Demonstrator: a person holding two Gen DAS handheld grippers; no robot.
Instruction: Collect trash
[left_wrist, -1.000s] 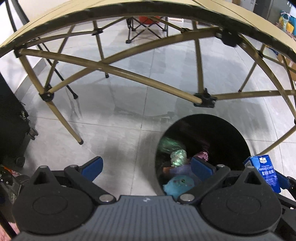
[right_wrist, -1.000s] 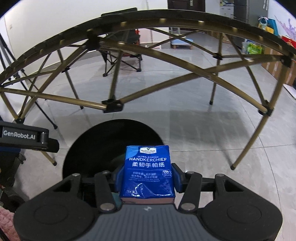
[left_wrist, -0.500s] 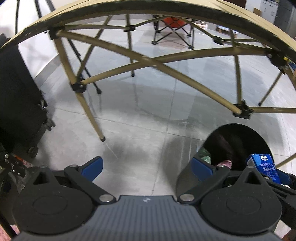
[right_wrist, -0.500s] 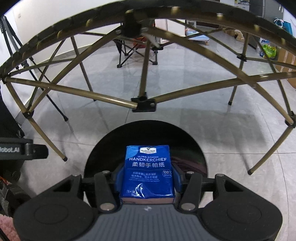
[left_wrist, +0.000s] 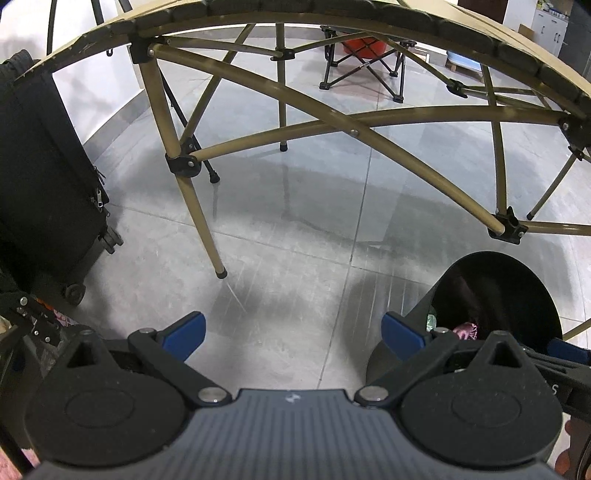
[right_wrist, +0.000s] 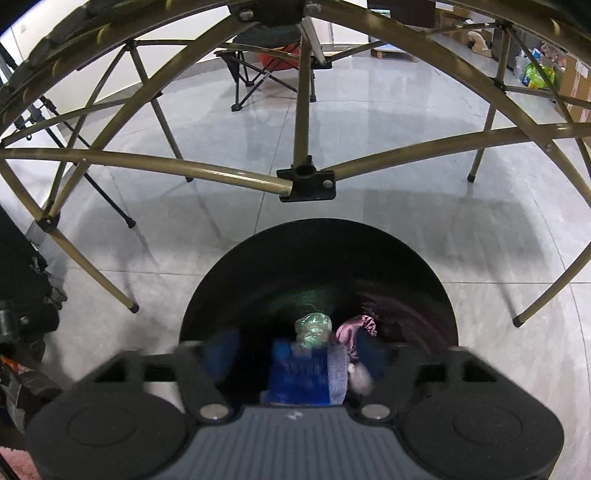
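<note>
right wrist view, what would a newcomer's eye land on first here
The round black bin fills the lower middle, and a blurred blue tissue pack sits between the jaws of the right gripper, which have just been opening. Crumpled green and pink wrappers lie inside, with tan table legs arching overhead.

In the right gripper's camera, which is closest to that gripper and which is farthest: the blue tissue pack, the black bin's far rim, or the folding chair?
1. Blue tissue pack: blurred, between the right gripper's open jaws, which have just been opening.
2. Black bin's far rim: just ahead, middle of the view.
3. Folding chair: far back, beyond the table legs.
</note>
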